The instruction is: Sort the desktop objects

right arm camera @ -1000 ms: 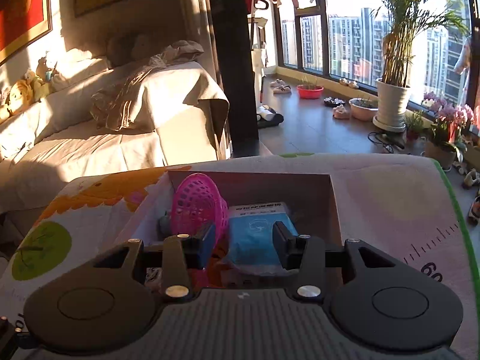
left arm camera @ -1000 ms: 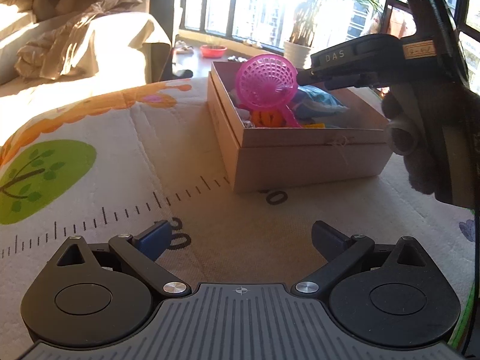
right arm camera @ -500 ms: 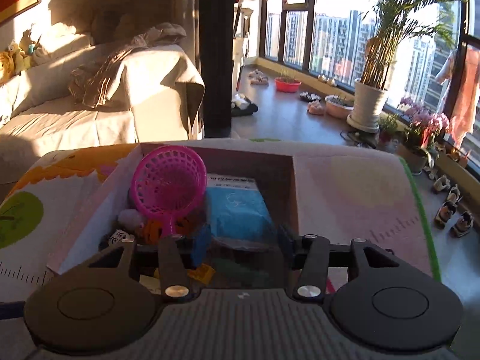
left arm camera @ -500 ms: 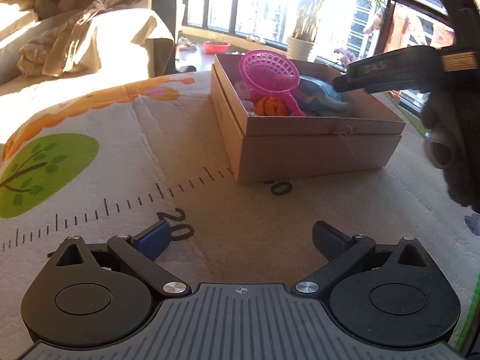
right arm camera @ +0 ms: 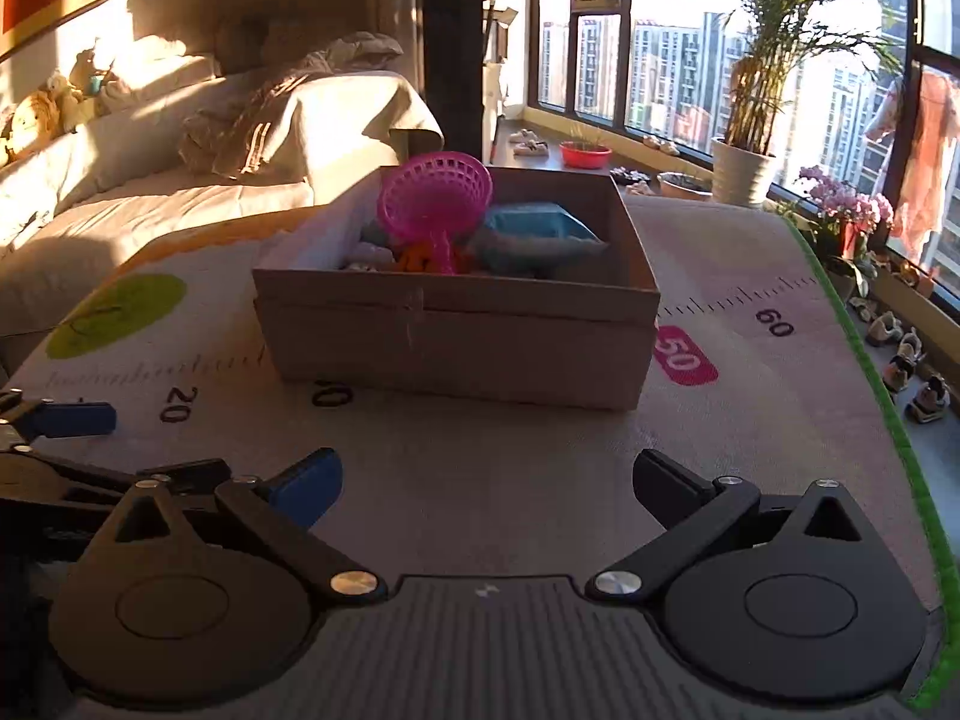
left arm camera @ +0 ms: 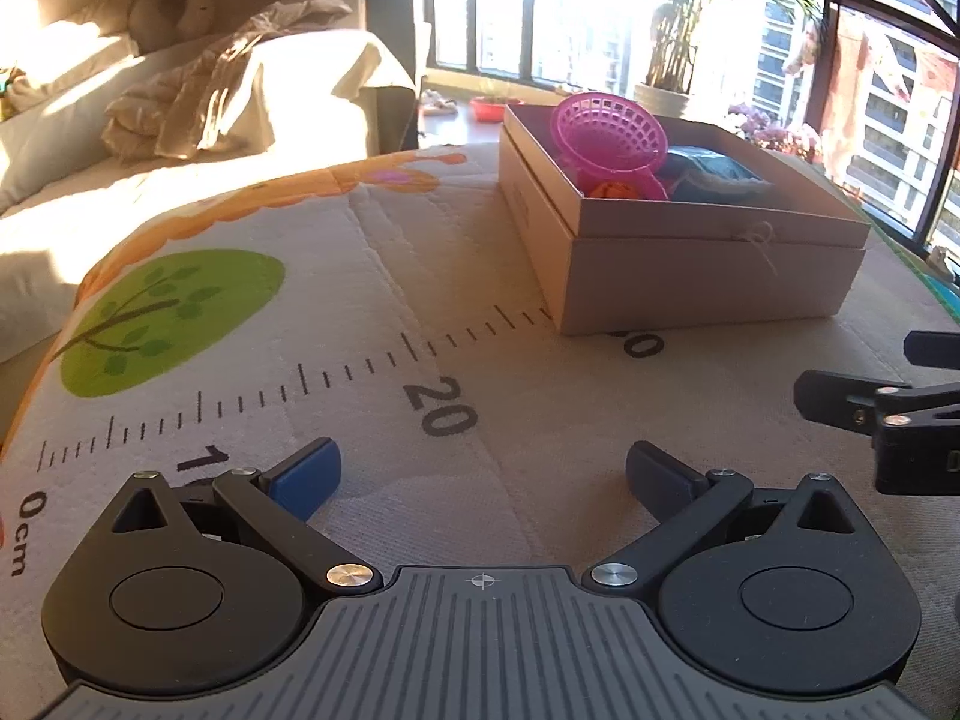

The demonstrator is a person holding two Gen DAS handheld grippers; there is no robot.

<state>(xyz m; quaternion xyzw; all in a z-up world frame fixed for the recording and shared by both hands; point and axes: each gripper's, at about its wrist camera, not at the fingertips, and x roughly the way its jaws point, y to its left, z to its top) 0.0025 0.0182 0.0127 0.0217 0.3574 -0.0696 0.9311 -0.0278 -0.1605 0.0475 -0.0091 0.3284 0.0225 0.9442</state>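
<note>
Cardboard box (right arm camera: pixel 456 342) on printed mat (right arm camera: pixel 540 480), well beyond tongs (right arm camera: pixel 486 483).

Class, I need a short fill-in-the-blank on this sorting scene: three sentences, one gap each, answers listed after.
1. The pink strainer sits inside the cardboard ____.
2. The box rests on a mat printed with a green ____.
3. Both the left claw and the right claw hold ____.

Missing words: box; tree; nothing

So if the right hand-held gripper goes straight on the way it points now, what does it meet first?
Most likely the bare mat, since the right hand-held gripper tilts downward, open and empty. If its line runs flatter, the near wall of the cardboard box comes first; depth is unclear.
</note>
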